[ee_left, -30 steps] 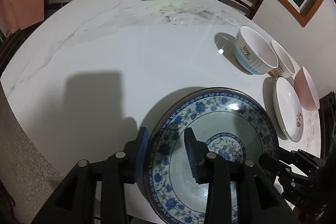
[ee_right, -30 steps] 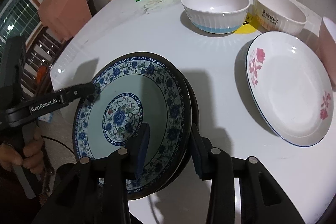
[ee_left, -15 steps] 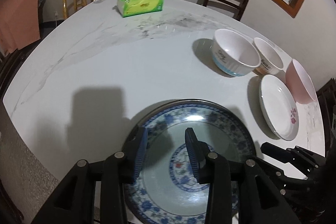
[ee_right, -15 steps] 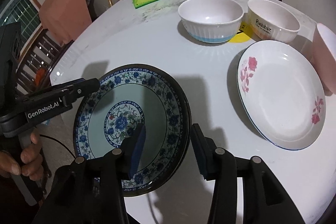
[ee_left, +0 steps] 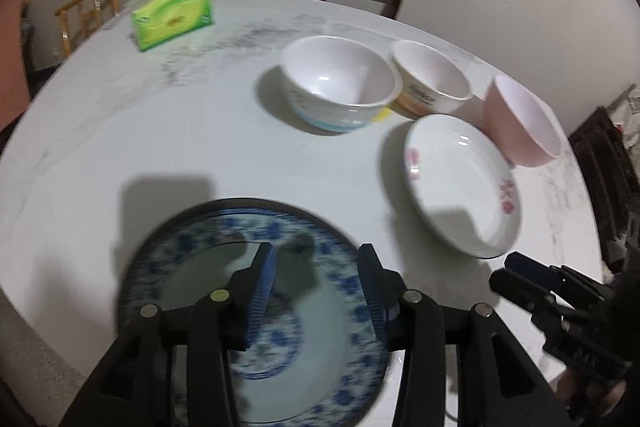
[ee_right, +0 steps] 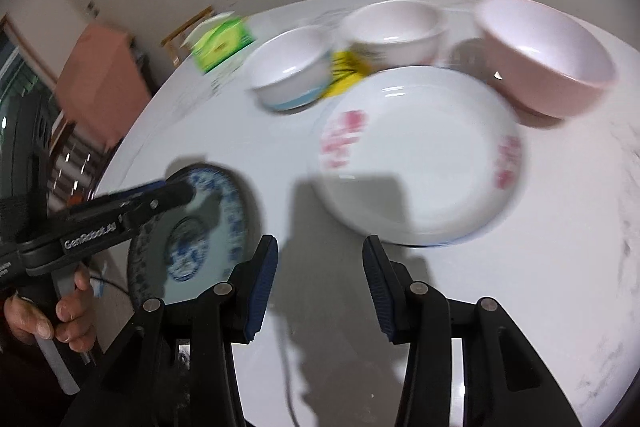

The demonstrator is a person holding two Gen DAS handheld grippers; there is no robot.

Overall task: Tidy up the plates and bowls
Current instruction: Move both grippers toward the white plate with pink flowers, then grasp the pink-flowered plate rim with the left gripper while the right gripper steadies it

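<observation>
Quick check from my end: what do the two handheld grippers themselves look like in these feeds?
Both are matt black plastic. The right gripper and left gripper each have two fingers faced with ribbed blue pads and silver pivot pins. White "GenRobot.AI" lettering runs along the left one's side.

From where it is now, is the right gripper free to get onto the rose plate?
Probably yes. The right gripper stands open and empty, with only bare table between it and the rose plate; the bowls sit beyond the plate.
</observation>
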